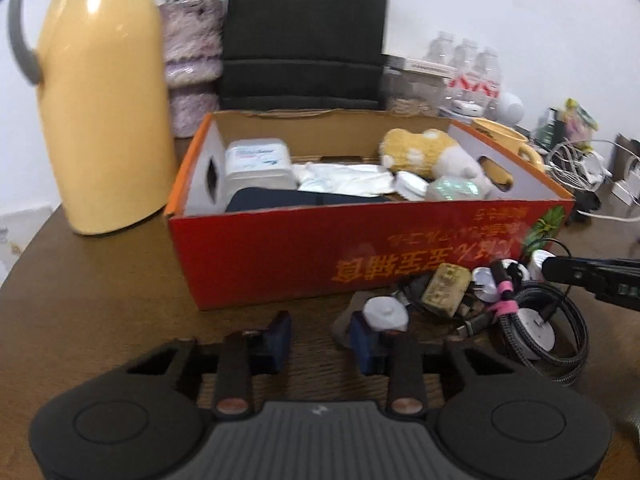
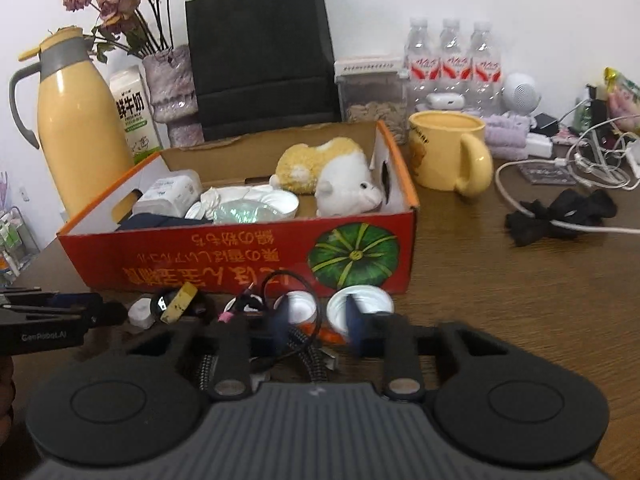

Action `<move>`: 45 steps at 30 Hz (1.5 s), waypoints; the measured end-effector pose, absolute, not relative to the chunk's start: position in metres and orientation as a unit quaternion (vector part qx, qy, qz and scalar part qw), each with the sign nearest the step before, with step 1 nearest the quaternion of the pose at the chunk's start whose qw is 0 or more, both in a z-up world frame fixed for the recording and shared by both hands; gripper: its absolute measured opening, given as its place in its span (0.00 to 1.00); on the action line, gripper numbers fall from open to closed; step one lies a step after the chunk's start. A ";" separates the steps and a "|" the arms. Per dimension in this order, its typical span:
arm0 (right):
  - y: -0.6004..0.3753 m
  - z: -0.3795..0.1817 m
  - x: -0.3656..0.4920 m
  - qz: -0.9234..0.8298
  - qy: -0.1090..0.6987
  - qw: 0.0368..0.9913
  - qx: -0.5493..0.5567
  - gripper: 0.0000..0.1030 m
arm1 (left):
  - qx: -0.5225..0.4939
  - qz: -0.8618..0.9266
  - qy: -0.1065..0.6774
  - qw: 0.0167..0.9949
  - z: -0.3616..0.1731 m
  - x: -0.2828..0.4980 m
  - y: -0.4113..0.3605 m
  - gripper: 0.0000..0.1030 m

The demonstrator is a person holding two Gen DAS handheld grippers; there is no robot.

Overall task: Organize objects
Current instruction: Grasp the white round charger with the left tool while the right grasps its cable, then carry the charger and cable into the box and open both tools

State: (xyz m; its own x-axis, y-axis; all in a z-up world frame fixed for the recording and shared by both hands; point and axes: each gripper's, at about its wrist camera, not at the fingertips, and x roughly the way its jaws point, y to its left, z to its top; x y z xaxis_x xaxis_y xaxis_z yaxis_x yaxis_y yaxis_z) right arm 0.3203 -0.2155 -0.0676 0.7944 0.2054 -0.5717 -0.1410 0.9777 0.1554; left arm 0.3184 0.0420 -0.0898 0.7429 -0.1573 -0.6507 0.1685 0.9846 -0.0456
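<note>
An orange-red cardboard box (image 1: 320,248) (image 2: 240,256) stands open on the brown table, holding a yellow-and-white plush toy (image 1: 420,152) (image 2: 332,176), a wipes pack (image 1: 256,164) and other small items. In front of it lies a pile of small things: a white faceted cap (image 1: 386,312), a yellowish block (image 1: 444,288), a braided black cable (image 1: 560,344) and white lids (image 2: 360,304). My left gripper (image 1: 320,338) hovers low at the pile's left edge, fingers apart over bare table. My right gripper (image 2: 318,324) is over the pile, fingers apart with a thin black cable (image 2: 316,312) looping between them.
A yellow thermos (image 1: 100,100) (image 2: 80,120) stands left of the box, a black paper bag (image 2: 260,52) and vase behind it. A yellow mug (image 2: 448,148), water bottles (image 2: 452,60), white cords (image 2: 580,160) and a black cloth (image 2: 560,216) crowd the right side.
</note>
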 end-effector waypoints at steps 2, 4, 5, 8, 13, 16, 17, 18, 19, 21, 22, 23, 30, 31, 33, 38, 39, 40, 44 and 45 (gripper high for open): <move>-0.213 -0.068 0.319 0.091 0.300 0.948 0.053 0.06 | 0.007 -0.107 0.349 0.931 -0.088 0.316 0.038 0.03; -0.211 -0.058 0.311 0.093 0.282 0.954 0.053 0.05 | 0.042 -0.073 0.329 0.940 -0.082 0.307 0.030 0.01; -0.211 -0.052 0.306 0.092 0.273 0.956 0.050 0.05 | 0.051 -0.053 0.313 0.947 -0.075 0.299 0.028 0.01; -0.212 -0.025 0.277 0.099 0.232 0.967 0.037 0.04 | 0.020 -0.044 0.263 0.964 -0.046 0.264 0.037 0.01; -0.225 0.012 0.229 0.143 0.197 0.968 0.064 0.04 | -0.028 -0.039 0.222 0.974 -0.013 0.203 0.049 0.01; -0.234 0.026 0.205 0.179 0.194 0.959 0.097 0.04 | -0.044 -0.040 0.222 0.973 -0.004 0.177 0.048 0.01; -0.239 0.030 0.197 0.204 0.192 0.952 0.122 0.04 | -0.049 -0.049 0.223 0.972 -0.003 0.170 0.045 0.01; -0.243 0.032 0.190 0.225 0.185 0.946 0.142 0.04 | -0.050 -0.057 0.223 0.972 -0.003 0.163 0.043 0.01; -0.244 0.031 0.185 0.244 0.177 0.941 0.153 0.04 | -0.050 -0.060 0.224 0.971 -0.004 0.158 0.039 0.01; -0.242 0.016 0.185 0.252 0.190 0.936 0.154 0.04 | -0.048 -0.066 0.241 0.967 -0.013 0.154 0.031 0.01; -0.239 0.002 0.192 0.233 0.225 0.934 0.150 0.04 | -0.047 -0.070 0.253 0.964 -0.020 0.155 0.027 0.02; -0.234 -0.017 0.201 0.201 0.270 0.932 0.135 0.04 | -0.045 -0.074 0.267 0.960 -0.029 0.158 0.022 0.02; -0.232 -0.064 0.195 0.165 0.331 0.919 0.133 0.05 | -0.014 -0.086 0.313 0.946 -0.069 0.162 0.005 0.28; -0.233 -0.063 0.192 0.163 0.329 0.921 0.129 0.05 | -0.023 -0.105 0.305 0.946 -0.066 0.156 0.005 0.41; -0.234 -0.061 0.191 0.160 0.328 0.923 0.126 0.05 | -0.029 -0.141 0.299 0.943 -0.062 0.146 -0.001 0.52; -0.232 -0.061 0.188 0.162 0.330 0.921 0.127 0.05 | -0.001 -0.223 0.325 0.919 -0.078 0.131 -0.031 0.51; -0.230 -0.062 0.187 0.164 0.331 0.921 0.128 0.05 | 0.014 -0.220 0.331 0.918 -0.081 0.131 -0.039 0.51; -0.231 -0.062 0.186 0.166 0.332 0.920 0.129 0.05 | 0.026 -0.216 0.336 0.916 -0.086 0.133 -0.043 0.51; -0.231 -0.062 0.184 0.169 0.334 0.919 0.124 0.05 | 0.030 -0.189 0.338 0.921 -0.092 0.141 -0.042 0.51; -0.232 -0.063 0.184 0.169 0.337 0.918 0.122 0.05 | 0.022 -0.191 0.339 0.921 -0.091 0.144 -0.038 0.51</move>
